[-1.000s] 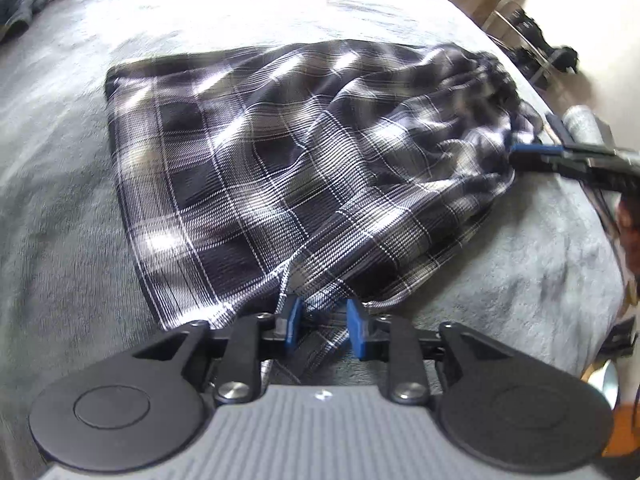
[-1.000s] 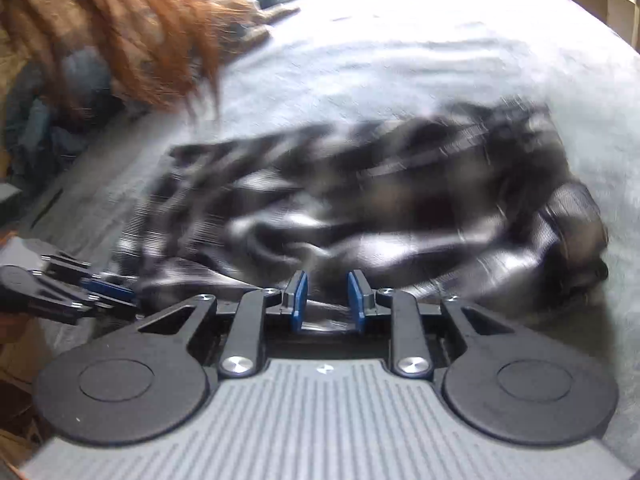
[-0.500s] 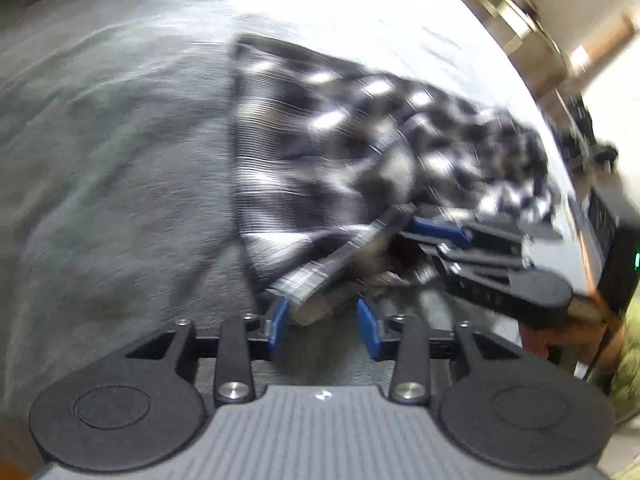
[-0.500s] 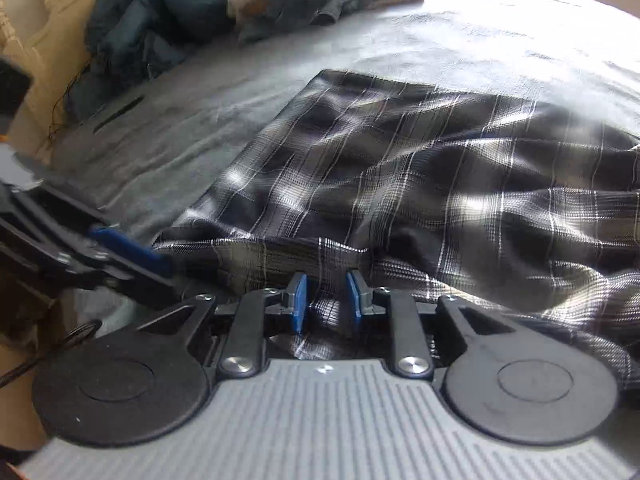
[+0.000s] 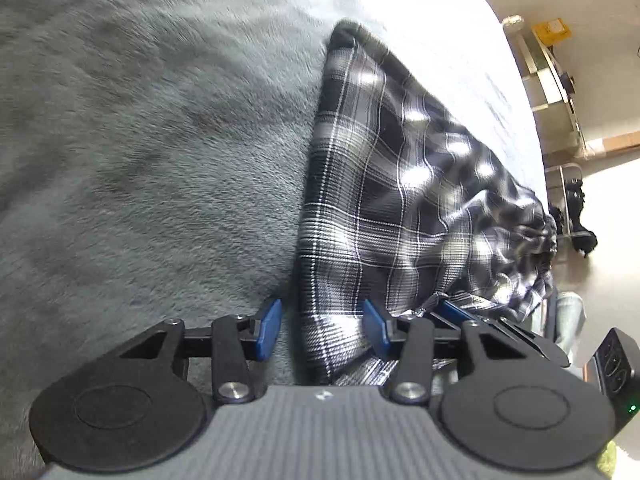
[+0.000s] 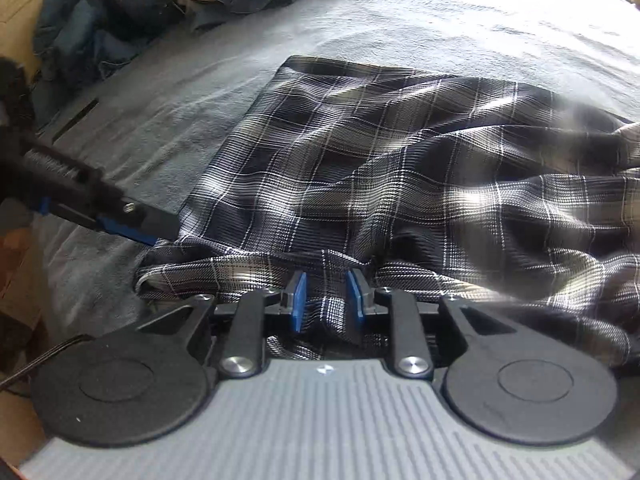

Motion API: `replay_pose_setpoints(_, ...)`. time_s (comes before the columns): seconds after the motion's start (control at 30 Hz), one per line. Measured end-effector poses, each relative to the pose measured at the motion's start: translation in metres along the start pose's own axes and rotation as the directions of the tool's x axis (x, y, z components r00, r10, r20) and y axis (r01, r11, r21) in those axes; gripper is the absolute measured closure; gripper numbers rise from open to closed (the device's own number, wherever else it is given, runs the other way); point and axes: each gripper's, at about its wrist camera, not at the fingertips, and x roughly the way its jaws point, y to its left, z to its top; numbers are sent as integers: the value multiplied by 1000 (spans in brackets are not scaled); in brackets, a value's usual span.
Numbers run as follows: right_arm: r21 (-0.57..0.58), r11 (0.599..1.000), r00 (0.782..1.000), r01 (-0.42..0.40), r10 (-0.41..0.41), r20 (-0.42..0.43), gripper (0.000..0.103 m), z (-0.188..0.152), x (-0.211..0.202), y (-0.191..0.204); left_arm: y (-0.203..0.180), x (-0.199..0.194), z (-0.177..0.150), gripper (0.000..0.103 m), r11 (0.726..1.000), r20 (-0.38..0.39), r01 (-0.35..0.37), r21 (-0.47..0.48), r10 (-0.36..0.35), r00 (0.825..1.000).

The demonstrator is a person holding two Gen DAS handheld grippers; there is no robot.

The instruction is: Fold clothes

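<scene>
Left gripper (image 5: 322, 330): jaws spread, just been opening; the plaid's near hem lies slack between the blue pads (image 5: 267, 330), neither pad pressing it. The left pad stands over bare blanket, the right one over cloth.
Right gripper (image 6: 326, 300): jaws narrow, pinching a bunched fold of the plaid's near edge between its pads (image 6: 298, 300). In the left view its fingers (image 5: 460, 314) come in just beside the left gripper's right pad.
Plaid (image 6: 380, 184): dark blue-and-white checked garment, lying on the blanket, the task's piece. Near edge rumpled and doubled over at the right gripper; the middle is fairly flat; the right side rises in loose folds.
Plaid edges (image 5: 316, 184): in the left view the left side runs as a straight hem from the gripper away to a far corner. In the right view the far hem is straight too, ending in a square corner at upper left.
Blanket (image 5: 140, 160): grey, plush, covering a bed. Wide bare stretch left of the plaid's straight hem; more bare blanket beyond the far hem.
Clothes pile (image 6: 100, 24): blue denim and other garments heaped at the far left of the bed, well apart from the plaid.
Room (image 5: 592, 80): pale wall and floor beyond the bed's right side, with a metal frame and dark items on the floor; blurred, hard to name.
</scene>
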Motion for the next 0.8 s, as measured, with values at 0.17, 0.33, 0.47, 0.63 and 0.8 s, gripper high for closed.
replay_pose_setpoints(0.17, 54, 998, 999, 34, -33, -11, 82, 3, 3, 6, -3, 6, -2, 57, 999, -74, 45, -1, -45, 996)
replay_pose_setpoints(0.33, 79, 996, 999, 44, -43, -12, 82, 3, 5, 9, -3, 14, -8, 66, 997, -129, 71, -40, -76, 989)
replay_pose_setpoints(0.47, 82, 995, 999, 53, -53, -9, 82, -1, 2, 9, -9, 19, -6, 91, 997, -121, 71, -22, -73, 990)
replay_pose_setpoints(0.63, 65, 995, 997, 74, -74, -2, 82, -2, 1, 13, -43, 3, -4, 95, 983, -77, 127, 135, -117, 990)
replay_pose_setpoints(0.8, 110, 992, 997, 66, -68, 22, 82, -2, 2, 10, -86, -5, 2, 95, 939, -72, 188, 287, -175, 982)
